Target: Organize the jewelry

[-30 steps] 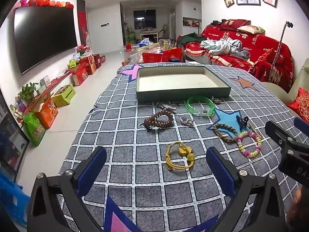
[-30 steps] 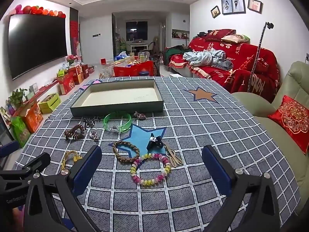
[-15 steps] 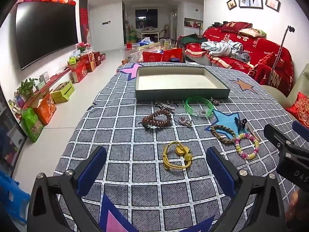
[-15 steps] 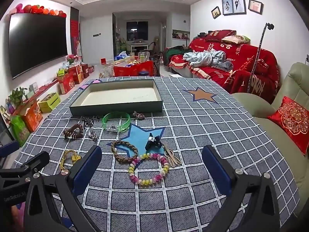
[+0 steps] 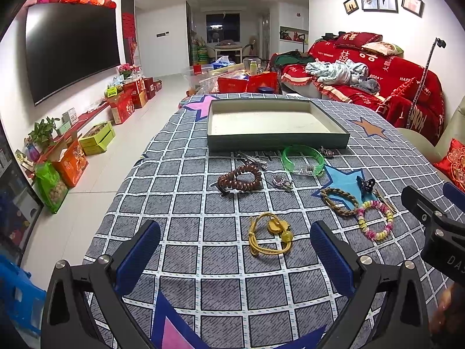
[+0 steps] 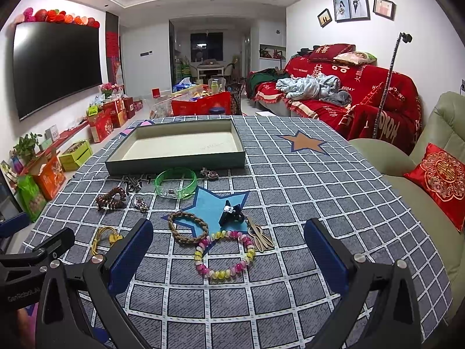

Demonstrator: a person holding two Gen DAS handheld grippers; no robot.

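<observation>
An empty grey tray lies at the far side of the checked tablecloth. Jewelry lies loose in front of it: a green bangle, a brown bead bracelet, a yellow cord bracelet, a braided bracelet, a pink-yellow bead bracelet and a black clip. My left gripper is open, above the near cloth, just before the yellow cord. My right gripper is open, with the bead bracelet between its fingers' line.
Small silver pendants and hairpins lie among the bracelets; gold pins lie by the black clip. A green armchair with a red cushion stands right of the table. A red sofa and floor boxes lie beyond.
Both grippers have eased slightly forward and lower toward the jewelry. Nothing on the table has moved.
</observation>
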